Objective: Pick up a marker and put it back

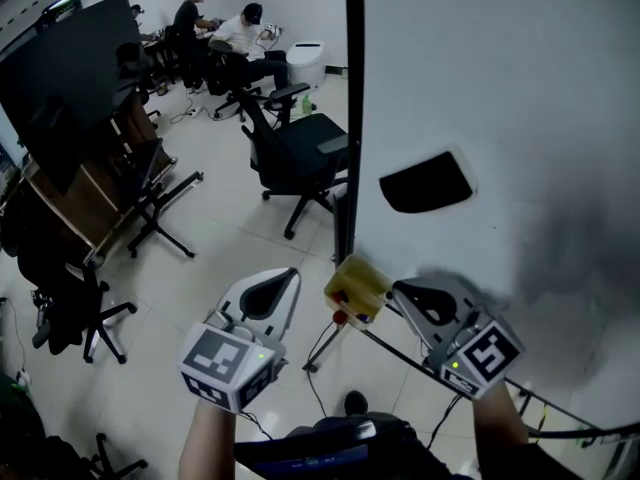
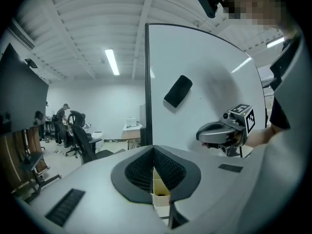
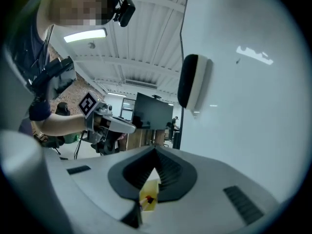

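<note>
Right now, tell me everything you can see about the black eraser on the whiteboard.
The eraser is a black oblong block with rounded corners. It sits flat against the whiteboard at a slant, close to the board's dark side frame. Seen edge-on in the right gripper view, it has a dark back and a paler layer against the board. Only the board touches it.

1. A whiteboard (image 1: 520,88) fills the right side, with a black eraser (image 1: 427,182) stuck on it.
2. Near, a yellow box (image 1: 357,286) sits between the left gripper (image 1: 278,283) and the right gripper (image 1: 408,294).
3. Farther left stands an office chair (image 1: 300,148); two people (image 1: 245,28) are at the far wall.
</note>
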`<state>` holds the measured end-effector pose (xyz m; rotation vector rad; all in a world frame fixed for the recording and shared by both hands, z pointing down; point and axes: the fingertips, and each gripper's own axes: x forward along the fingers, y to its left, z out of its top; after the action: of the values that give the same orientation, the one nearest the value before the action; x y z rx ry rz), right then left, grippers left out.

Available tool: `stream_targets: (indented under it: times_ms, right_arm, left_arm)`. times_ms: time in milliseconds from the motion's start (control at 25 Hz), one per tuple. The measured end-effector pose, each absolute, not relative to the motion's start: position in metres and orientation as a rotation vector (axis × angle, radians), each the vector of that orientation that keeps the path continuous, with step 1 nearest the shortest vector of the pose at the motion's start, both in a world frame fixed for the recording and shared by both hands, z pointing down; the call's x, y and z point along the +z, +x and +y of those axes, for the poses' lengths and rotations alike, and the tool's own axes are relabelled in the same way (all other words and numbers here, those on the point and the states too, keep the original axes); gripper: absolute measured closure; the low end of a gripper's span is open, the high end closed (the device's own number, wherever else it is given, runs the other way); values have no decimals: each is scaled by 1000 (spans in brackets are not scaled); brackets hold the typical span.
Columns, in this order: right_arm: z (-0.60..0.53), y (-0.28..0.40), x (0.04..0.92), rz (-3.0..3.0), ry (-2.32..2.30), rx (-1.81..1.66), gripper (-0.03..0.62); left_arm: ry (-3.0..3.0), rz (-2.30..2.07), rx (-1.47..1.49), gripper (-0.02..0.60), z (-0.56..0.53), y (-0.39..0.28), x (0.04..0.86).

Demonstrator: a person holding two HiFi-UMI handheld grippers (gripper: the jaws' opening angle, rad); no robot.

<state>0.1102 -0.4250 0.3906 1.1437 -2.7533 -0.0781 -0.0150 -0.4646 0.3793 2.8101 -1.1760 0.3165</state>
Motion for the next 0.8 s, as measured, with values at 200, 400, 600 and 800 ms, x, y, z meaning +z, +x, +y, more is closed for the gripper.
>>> stream_targets:
  times_ms: [200,400,600,800]
  right_arm:
    - [-436,111,418,-2717,1137,-26,465]
    - [-441,106,442,-2668,1158,7,394]
    - [-450,117,472,-2585,1248,48,390]
    - [-455,121,503,-2552,1271,83,390]
  left_arm:
    - [2788,-1130,329,591,-481,-13,395]
    - [2796,-1069,349,591,-492,-20,399]
    - [2802,-1027,373,591,-503,-21,410]
    - [2791,-992,405,591,-506,-17,428]
